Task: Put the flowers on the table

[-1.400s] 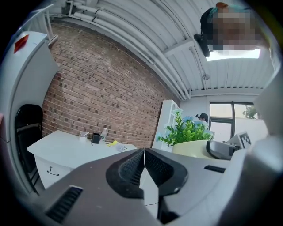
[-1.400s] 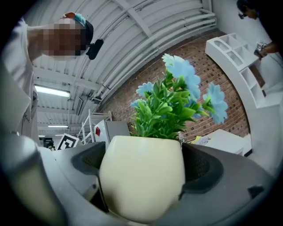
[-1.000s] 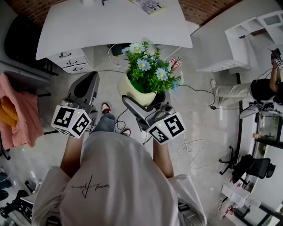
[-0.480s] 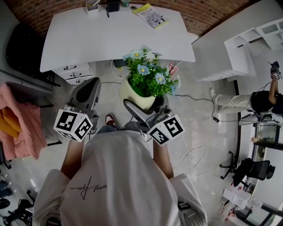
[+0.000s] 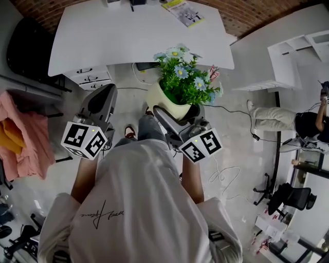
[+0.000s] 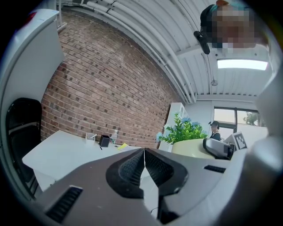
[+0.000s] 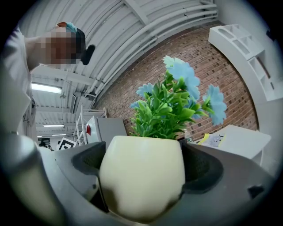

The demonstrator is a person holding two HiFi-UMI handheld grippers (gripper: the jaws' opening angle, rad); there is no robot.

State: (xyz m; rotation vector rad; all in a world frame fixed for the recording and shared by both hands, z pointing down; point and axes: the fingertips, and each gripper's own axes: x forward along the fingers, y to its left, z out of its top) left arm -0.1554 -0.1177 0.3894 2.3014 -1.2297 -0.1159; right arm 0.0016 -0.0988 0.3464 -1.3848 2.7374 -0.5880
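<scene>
The person has stepped closer, so the white table (image 5: 128, 36) now lies just ahead of the right gripper (image 5: 177, 114), and the flowers (image 5: 185, 82) can soon go down. That gripper squeezes the cream pot (image 5: 160, 100) between its jaws; the pot holds green leaves and blue flowers. The left gripper (image 6: 143, 161) is pressed closed on nothing, and a small cup (image 6: 90, 137) far ahead of it may hold pens.

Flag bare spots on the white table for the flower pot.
White table is bare across its centre, left and near edge. Crowded only along the far edge: cup, black box, yellow booklet. The flower pot, in the right gripper, would likely fit near-centre.
</scene>
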